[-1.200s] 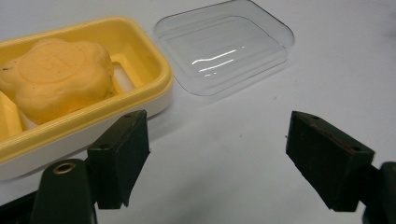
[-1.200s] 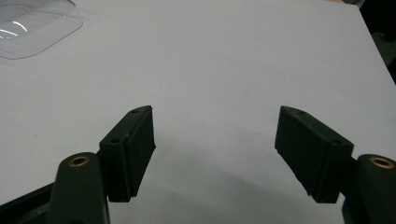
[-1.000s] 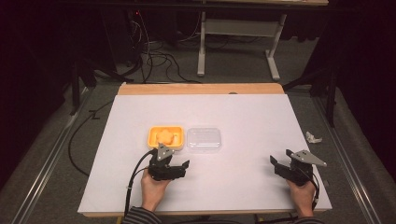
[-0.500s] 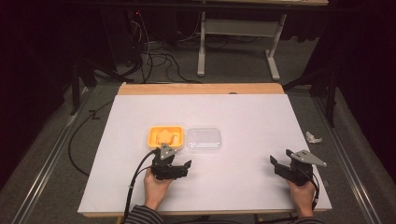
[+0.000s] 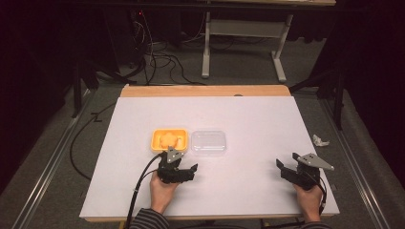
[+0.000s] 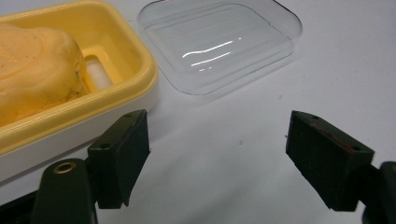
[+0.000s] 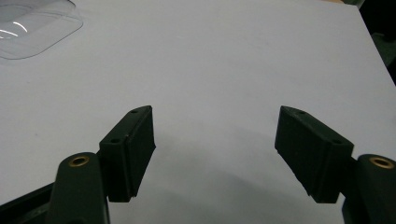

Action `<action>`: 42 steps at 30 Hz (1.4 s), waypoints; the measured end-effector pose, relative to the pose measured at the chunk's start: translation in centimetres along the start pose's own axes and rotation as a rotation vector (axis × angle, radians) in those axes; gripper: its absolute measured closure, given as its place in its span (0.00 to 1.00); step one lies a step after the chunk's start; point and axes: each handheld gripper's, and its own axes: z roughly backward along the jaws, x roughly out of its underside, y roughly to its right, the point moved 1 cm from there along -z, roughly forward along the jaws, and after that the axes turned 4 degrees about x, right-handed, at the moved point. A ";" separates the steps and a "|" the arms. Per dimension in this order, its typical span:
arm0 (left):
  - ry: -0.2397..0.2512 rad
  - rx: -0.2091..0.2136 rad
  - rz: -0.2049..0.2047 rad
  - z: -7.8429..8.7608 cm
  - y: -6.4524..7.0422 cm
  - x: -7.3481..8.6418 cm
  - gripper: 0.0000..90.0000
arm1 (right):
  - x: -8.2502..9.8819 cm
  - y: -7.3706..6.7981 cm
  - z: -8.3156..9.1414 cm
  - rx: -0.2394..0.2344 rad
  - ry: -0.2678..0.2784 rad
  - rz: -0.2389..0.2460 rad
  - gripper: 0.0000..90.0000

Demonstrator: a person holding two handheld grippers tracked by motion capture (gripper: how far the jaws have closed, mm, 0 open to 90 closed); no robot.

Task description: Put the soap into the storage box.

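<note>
White bench [image 5: 248, 124] carries a yellow soap dish [image 5: 169, 140] holding an orange soap [image 5: 168, 139], its clear lid [image 5: 208, 142] lying just beside, ready for closing. My left gripper [image 5: 186, 172] waits near both, fingers [image 6: 122, 156] spread; its view reveals lid ridges. My right gripper [image 5: 285, 170] rests well apart, released.

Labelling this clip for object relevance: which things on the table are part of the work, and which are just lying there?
In the work:
- yellow dish, yellow lump inside
- clear lid, flat beside the dish
- left gripper, open, near the dish

Lying about:
- crumpled white scrap at the table's right edge
- right gripper, open over bare table
</note>
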 end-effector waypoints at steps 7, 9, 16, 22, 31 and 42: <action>0.004 -0.008 -0.009 -0.3 0.1 0.1 0.24 | 0.0 0.0 0.0 0.001 -0.001 0.000 0.32; 0.007 -0.011 -0.011 -0.4 0.1 0.1 0.24 | 0.0 0.0 0.0 -0.001 -0.001 -0.001 0.32; 0.007 -0.017 -0.014 -0.7 0.1 0.2 0.24 | 0.0 0.0 0.0 -0.001 0.001 0.001 0.32; 0.004 -0.019 -0.019 -1.1 0.2 0.3 0.24 | 0.0 0.0 0.0 0.000 0.000 0.001 0.32; 0.023 -0.023 -0.015 -1.0 0.2 0.5 0.24 | 0.0 0.0 0.0 -0.001 0.001 0.000 0.32; 0.049 -0.036 -0.030 -0.8 0.4 0.7 0.24 | 0.0 -0.1 0.0 0.001 -0.001 0.001 0.32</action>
